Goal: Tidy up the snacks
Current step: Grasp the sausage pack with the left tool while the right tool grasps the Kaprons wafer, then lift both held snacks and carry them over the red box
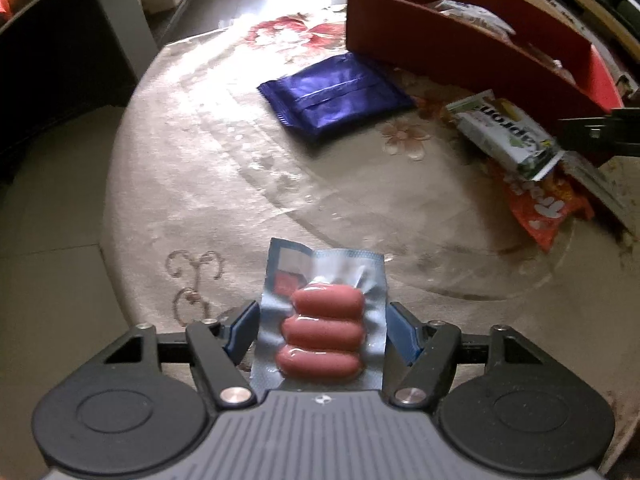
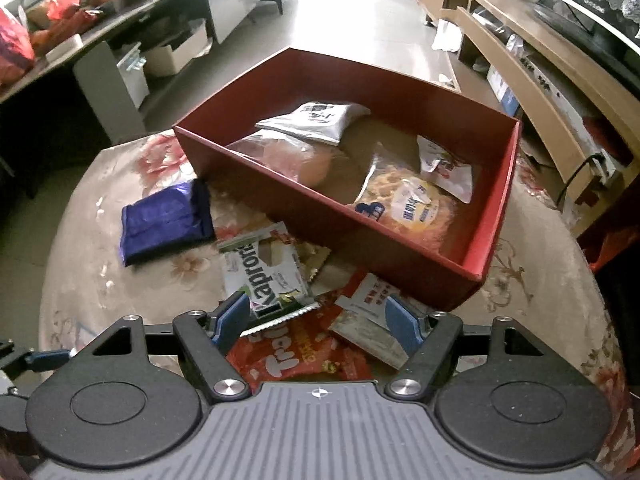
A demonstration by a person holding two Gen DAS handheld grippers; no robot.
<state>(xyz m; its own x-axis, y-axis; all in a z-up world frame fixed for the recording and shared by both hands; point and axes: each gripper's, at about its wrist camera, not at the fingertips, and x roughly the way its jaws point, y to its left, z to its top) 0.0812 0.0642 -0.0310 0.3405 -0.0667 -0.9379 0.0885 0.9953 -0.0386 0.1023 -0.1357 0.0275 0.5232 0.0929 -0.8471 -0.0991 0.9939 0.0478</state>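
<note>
I hold the left gripper [image 1: 322, 322] pitched steeply down over the near edge of the round table covered in a beige floral cloth [image 1: 192, 184]. Its blue-padded fingers [image 1: 242, 330] flank a clear vacuum-sealed pack of three pink sausages [image 1: 322, 336], which lies flat on the cloth with its printed end pointing away from me. The right pad appears to touch the pack's edge, while a narrow gap remains at the left pad, so I cannot tell whether the pack is pinched. I hold the right gripper [image 2: 316, 320] tilted down over a loose pile of snacks. Its blue-padded fingers [image 2: 402, 326] are spread apart and grip nothing. Beneath them lie an orange-red printed snack bag [image 2: 296, 354], a white-and-green wafer packet [image 2: 266, 274] and a red-and-white flat sachet [image 2: 366, 300], all overlapping. A dark blue foil pouch [image 2: 166, 224] rests on the cloth to the left of the pile, apart from it. Beyond the pile stands a rectangular red open-topped cardboard box [image 2: 320, 208], which contains a white pouch [image 2: 316, 120], a clear bag with a pale bun [image 2: 296, 158], a yellow waffle pack [image 2: 408, 204] and a small white-and-red sachet [image 2: 444, 168].
</note>
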